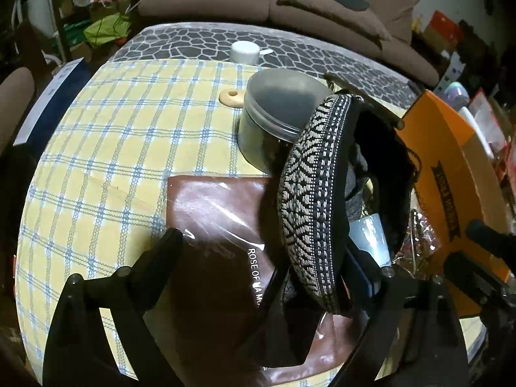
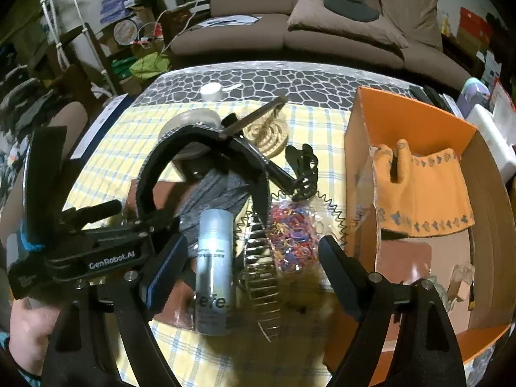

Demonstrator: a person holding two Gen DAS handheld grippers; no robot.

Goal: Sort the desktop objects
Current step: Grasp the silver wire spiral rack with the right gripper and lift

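Headband of wide black-and-white woven fabric (image 1: 309, 200) arches mid-frame; our left hand-held gripper (image 1: 274, 258) straddles it, jaws apart, and could drag the brown wrapped packet (image 1: 219, 213) beneath. Right hand-held gripper (image 2: 254, 258), apart, might topple the silver spray can (image 2: 213, 267).

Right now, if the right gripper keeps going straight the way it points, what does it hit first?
Probably the silver spray can lying between the right gripper fingers, or the metal hair comb beside it. Both sit in the open jaws' line; depth is hard to judge.
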